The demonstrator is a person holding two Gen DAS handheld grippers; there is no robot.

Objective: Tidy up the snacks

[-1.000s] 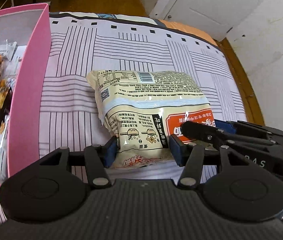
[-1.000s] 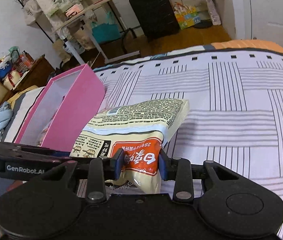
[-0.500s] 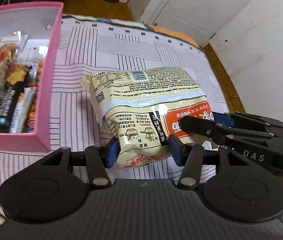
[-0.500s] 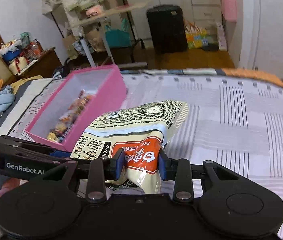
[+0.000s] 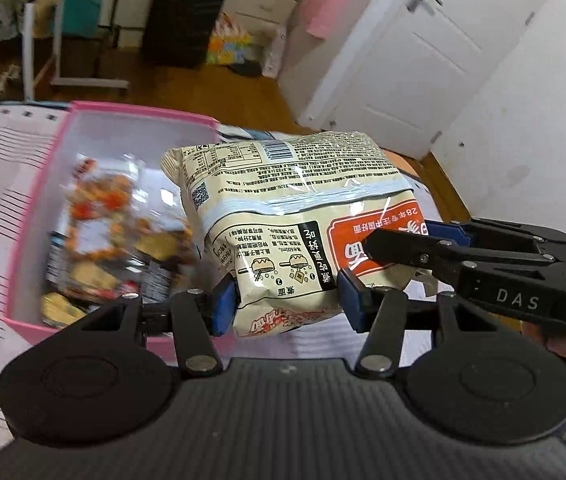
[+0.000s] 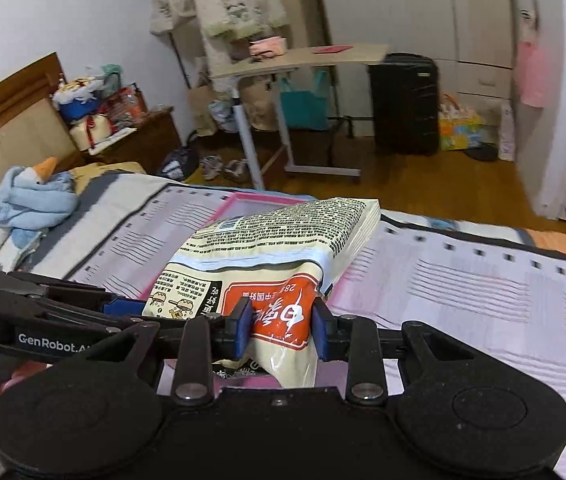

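Observation:
A cream instant-noodle packet (image 5: pixel 283 208) with black print and an orange label is held in the air by both grippers. My left gripper (image 5: pixel 286 303) is shut on its near edge. My right gripper (image 6: pixel 281 330) is shut on its orange-label corner (image 6: pixel 279 316); it also shows in the left wrist view (image 5: pixel 415 252). The pink box (image 5: pixel 39 200) holds several wrapped snacks (image 5: pixel 103 224) and sits on the bed just left of and below the packet. In the right wrist view only the box's far rim (image 6: pixel 259 200) shows behind the packet.
The striped bedsheet (image 6: pixel 483 292) spreads to the right. A blue towel and a duck toy (image 6: pixel 35 196) lie at the head of the bed. A side table (image 6: pixel 299 60), a black suitcase (image 6: pixel 403 104) and a white door (image 5: pixel 403 60) stand beyond the bed.
Both grippers have lifted the noodle packet off the sheet and carried it left, so it now hangs beside and partly over the pink box. Both views have tilted up toward the room.

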